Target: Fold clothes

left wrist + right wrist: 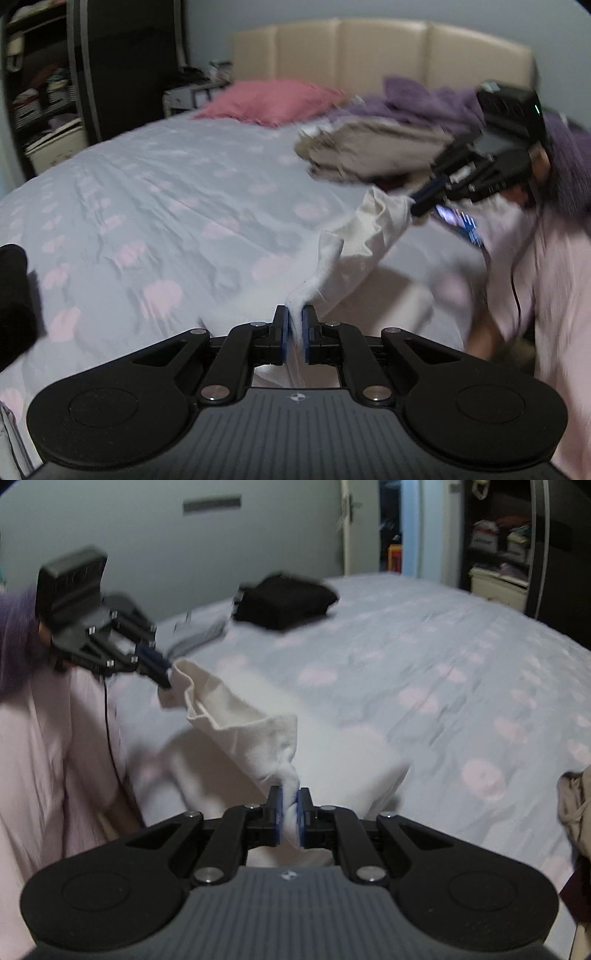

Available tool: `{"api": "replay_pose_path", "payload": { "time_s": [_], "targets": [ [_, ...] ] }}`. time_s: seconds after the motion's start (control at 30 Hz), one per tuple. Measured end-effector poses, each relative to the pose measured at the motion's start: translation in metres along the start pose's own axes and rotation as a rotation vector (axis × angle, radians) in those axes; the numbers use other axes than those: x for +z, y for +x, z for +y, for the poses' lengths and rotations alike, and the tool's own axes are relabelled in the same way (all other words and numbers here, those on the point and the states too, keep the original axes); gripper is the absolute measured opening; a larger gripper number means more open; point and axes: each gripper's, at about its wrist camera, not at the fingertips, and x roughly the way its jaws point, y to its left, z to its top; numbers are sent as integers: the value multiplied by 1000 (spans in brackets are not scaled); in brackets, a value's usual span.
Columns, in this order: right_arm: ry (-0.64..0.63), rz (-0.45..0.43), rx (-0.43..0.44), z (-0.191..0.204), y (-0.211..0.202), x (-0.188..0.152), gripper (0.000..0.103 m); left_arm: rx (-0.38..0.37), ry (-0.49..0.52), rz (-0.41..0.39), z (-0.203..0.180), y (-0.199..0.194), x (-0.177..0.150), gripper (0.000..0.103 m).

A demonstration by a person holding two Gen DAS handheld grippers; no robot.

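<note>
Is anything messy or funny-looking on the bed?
Nothing looks broken or spilled. The white garment hangs bunched between the left gripper and right gripper, not yet folded. A beige pile sits rumpled near the purple blanket.

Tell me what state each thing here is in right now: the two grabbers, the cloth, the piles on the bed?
Left gripper: shut on the white garment.
Right gripper: shut on the same garment.
White garment: lifted, slung between both.
Black pile: folded, on the bed.
Beige pile: folded, stacked.
Pink pillow: lying flat.
</note>
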Motion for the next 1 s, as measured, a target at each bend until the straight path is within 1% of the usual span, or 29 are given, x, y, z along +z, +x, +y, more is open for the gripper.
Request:
{"api": "replay_pose_path", "payload": {
  "time_s": [0.13, 0.3, 0.37, 0.4, 0.6, 0.73, 0.77, 0.8, 0.83, 0.9, 0.93, 1.0],
  "targets": [
    [-42, 54, 2, 9, 15, -15, 10, -6, 69, 73, -15, 20, -20, 6],
    [-109, 95, 12, 18, 26, -24, 11, 8, 138, 137, -28, 34, -44, 6],
    [-122, 107, 16, 19, 29, -26, 12, 8, 145, 146, -30, 35, -49, 6],
    [-121, 114, 16, 19, 29, -27, 15, 9, 149, 149, -31, 36, -51, 6],
    [-117, 142, 34, 23, 28, -31, 15, 0, 152, 159, -36, 33, -58, 7],
    [-94, 118, 33, 26, 19, -28, 15, -15, 135, 158, -35, 29, -59, 7],
    [-83, 106, 29, 27, 16, -26, 17, -27, 125, 165, -35, 28, -59, 7],
    [-71, 93, 24, 27, 13, -24, 23, -41, 113, 173, -34, 26, -60, 7],
    [-55, 77, 20, 27, 11, -21, 24, -55, 102, 175, -34, 24, -59, 7],
    [21, 16, 4, 22, 6, -12, 24, -73, 71, 144, -33, 16, -55, 9],
    [63, -14, -12, 19, 5, -7, 24, -80, 35, 115, -31, 11, -51, 10],
    [152, -64, -81, 13, 8, 4, 24, -79, -58, 55, -24, 3, -41, 14]
  ]
}}
